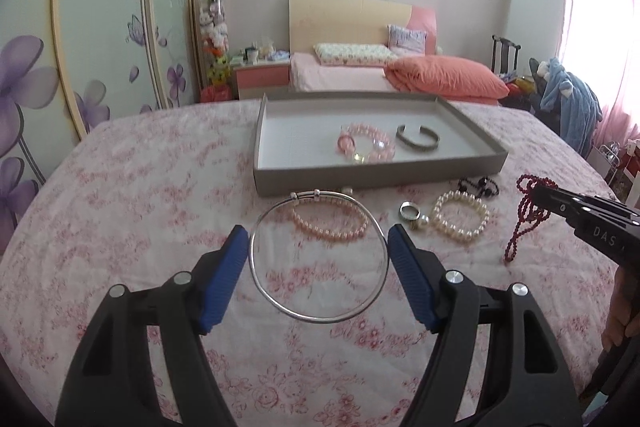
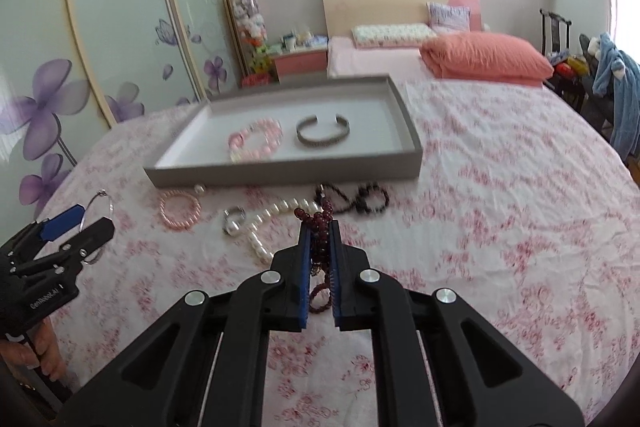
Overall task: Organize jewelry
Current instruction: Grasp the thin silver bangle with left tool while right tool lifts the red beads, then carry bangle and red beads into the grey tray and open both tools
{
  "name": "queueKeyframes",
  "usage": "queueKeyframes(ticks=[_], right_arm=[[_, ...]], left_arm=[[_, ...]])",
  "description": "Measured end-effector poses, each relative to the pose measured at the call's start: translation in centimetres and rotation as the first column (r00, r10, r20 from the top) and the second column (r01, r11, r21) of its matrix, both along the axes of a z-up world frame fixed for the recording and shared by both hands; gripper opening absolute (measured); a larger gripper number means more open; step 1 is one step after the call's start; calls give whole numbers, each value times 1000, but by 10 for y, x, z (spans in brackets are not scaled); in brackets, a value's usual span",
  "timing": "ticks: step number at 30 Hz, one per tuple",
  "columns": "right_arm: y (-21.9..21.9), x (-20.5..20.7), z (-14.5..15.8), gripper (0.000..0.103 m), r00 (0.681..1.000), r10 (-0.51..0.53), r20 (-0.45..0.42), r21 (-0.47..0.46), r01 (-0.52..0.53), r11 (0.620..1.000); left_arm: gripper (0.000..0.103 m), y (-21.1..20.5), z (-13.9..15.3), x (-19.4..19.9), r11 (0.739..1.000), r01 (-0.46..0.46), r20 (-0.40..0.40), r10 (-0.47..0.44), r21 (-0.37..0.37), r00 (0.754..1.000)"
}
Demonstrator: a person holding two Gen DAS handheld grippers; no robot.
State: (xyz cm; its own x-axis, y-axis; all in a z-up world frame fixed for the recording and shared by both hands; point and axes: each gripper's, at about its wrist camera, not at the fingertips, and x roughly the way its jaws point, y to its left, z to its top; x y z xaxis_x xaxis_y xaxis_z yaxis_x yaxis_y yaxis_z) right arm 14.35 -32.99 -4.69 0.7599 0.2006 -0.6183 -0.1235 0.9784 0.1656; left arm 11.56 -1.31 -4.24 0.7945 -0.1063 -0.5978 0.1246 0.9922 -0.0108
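Observation:
A thin silver bangle spans the blue pads of my left gripper, which is shut on it above the floral bedspread. My right gripper is shut on a dark red bead string, whose loops hang below the jaws. The grey tray lies ahead and holds a pink bead bracelet and a silver cuff. In front of the tray lie a pink pearl bracelet, a silver ring, a white pearl bracelet and black beads.
The jewelry lies on a bed with a pink floral cover. A salmon duvet and pillows lie at the head of the bed. A wardrobe with flower doors stands to the left. A hand holds each gripper handle.

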Motion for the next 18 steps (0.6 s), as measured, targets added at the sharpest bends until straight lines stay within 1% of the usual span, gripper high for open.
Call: queueKeyframes(ticks=[10,15,18], right_arm=[[1,-13,28,9,991,-1,132,19,-2,1000],[3,-18,48,9,973,-7,229,6,6,1000],[6,-14,59,9,963,-4,269,2,4,1000]], left_arm=[[70,-1,15,-5,1000,-7,56,8,-19,998],[70,-5,27,-2,1000,-11,100,13,-22,995],[70,-8,36,6,1000,-11,129,13,-22,992]])
